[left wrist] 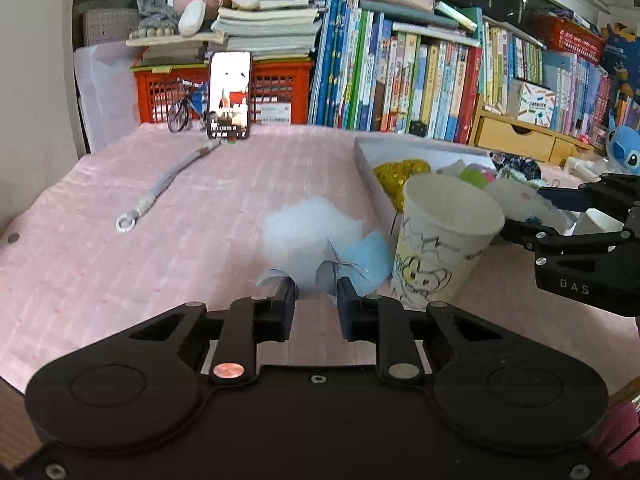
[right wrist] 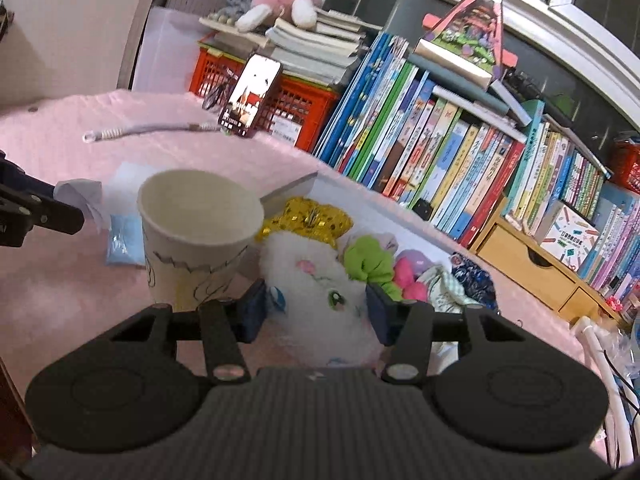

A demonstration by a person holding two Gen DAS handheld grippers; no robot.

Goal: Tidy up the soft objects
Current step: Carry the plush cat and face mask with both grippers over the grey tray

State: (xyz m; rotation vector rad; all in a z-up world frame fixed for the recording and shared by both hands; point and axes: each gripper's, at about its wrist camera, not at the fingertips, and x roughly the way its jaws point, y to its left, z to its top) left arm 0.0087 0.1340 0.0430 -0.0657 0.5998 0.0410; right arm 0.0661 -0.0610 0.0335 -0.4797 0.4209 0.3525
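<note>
My right gripper (right wrist: 315, 304) is shut on a white plush cat (right wrist: 320, 284), held over the near end of a white tray (right wrist: 288, 194) that holds a gold sequin toy (right wrist: 308, 220), a green plush (right wrist: 366, 258) and other soft things. My left gripper (left wrist: 316, 292) is open just before a crumpled white paper scrap (left wrist: 326, 270), a blue soft pad (left wrist: 370, 256) and white fluff (left wrist: 308, 228) on the pink cloth. A drawn-on paper cup (left wrist: 444, 244) stands between the grippers, next to the tray (left wrist: 368, 160); it also shows in the right wrist view (right wrist: 196, 236).
A phone (left wrist: 229, 94) leans on a red crate (left wrist: 280, 88) at the back, with a grey cord (left wrist: 168, 184) in front and a small toy bicycle (left wrist: 182, 110). A row of books (left wrist: 420, 80) and a wooden drawer box (left wrist: 516, 136) line the back.
</note>
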